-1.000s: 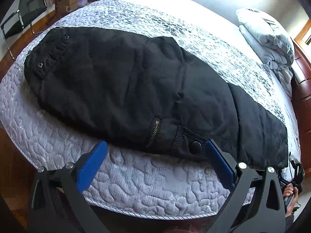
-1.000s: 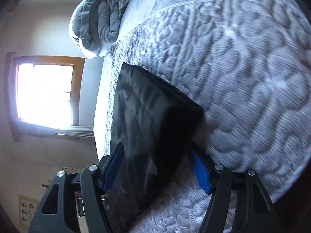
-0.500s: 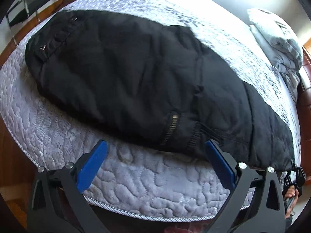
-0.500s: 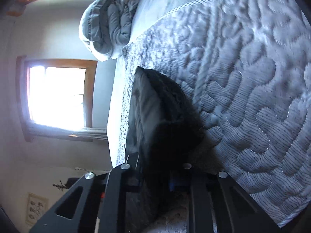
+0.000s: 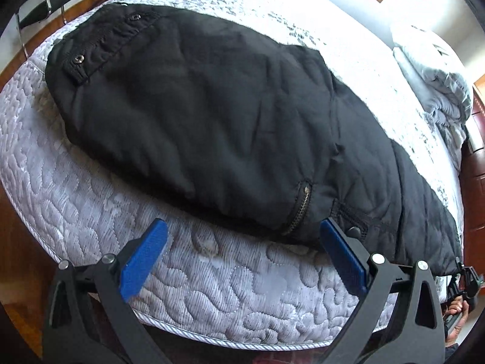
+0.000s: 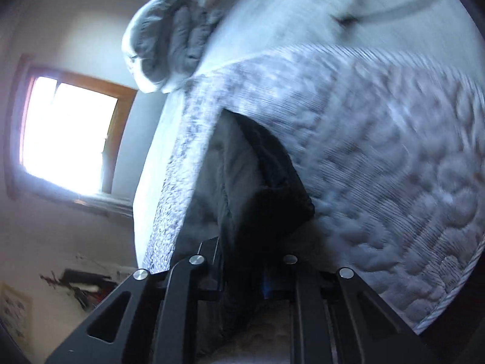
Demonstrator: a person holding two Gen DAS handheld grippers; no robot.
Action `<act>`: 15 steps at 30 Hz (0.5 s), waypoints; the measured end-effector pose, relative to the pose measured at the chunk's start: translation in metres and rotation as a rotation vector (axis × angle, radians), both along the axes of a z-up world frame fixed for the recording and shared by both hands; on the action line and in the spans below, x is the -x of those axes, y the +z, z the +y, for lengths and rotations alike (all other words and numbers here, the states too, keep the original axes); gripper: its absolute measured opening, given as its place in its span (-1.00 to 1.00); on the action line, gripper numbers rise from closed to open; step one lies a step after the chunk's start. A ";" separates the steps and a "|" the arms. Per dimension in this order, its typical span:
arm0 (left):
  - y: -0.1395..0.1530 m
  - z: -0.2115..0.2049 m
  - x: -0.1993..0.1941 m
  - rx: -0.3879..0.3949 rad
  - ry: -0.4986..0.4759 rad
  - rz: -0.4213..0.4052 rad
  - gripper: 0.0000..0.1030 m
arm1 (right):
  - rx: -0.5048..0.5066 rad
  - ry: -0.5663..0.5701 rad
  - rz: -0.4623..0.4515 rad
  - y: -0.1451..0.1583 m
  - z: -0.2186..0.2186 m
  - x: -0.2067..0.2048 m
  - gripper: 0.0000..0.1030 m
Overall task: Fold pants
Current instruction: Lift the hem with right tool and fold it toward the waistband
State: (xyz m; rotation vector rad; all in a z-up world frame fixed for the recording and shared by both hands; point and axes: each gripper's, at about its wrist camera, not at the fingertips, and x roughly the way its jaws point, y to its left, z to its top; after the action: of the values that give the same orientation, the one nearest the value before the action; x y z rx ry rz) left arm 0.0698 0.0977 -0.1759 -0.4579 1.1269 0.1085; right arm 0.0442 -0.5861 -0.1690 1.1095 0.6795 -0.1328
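A wide mattress with a pale grey quilted pebble-pattern cover [image 5: 91, 212] filled the space beyond both pairs of fingers. On it lay the black padded fabric pants [image 5: 230, 127], spread lengthwise ahead of the left fingers, the waistband with metal snaps at the far left end and the brass zipper [image 5: 300, 209] just ahead of the right-hand blue pad. A crumpled pale grey duvet [image 5: 436, 69] was heaped far beyond, to the right of the left fingers. The left gripper [image 5: 242, 251] stood released, its blue pads spread wide over the mattress edge, the right-hand one touching or nearly touching the pants' near hem. The right gripper [image 6: 242, 273] was clenched on a fold of the pants [image 6: 260, 188], the black cloth rising from between its fingers, the picture blurred.
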 end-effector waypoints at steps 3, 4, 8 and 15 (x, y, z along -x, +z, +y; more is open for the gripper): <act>0.009 0.003 0.003 0.007 0.004 -0.029 0.94 | 0.154 0.078 -0.023 0.046 0.029 -0.016 -0.67; 0.012 0.005 0.004 0.008 0.005 -0.039 0.94 | 0.199 0.105 -0.034 0.059 0.040 -0.020 -0.67; 0.021 0.014 0.013 0.018 0.013 -0.062 0.94 | 0.352 0.212 -0.088 0.108 0.092 -0.036 -0.67; 0.031 0.032 0.031 0.048 0.053 -0.092 0.94 | 0.559 0.424 -0.147 0.158 0.196 -0.066 -0.67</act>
State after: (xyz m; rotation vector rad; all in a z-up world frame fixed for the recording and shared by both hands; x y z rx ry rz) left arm 0.0393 0.1297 -0.1450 -0.5309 1.0287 0.1056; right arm 0.1099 -0.3902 -0.0109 0.4213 0.6762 0.1182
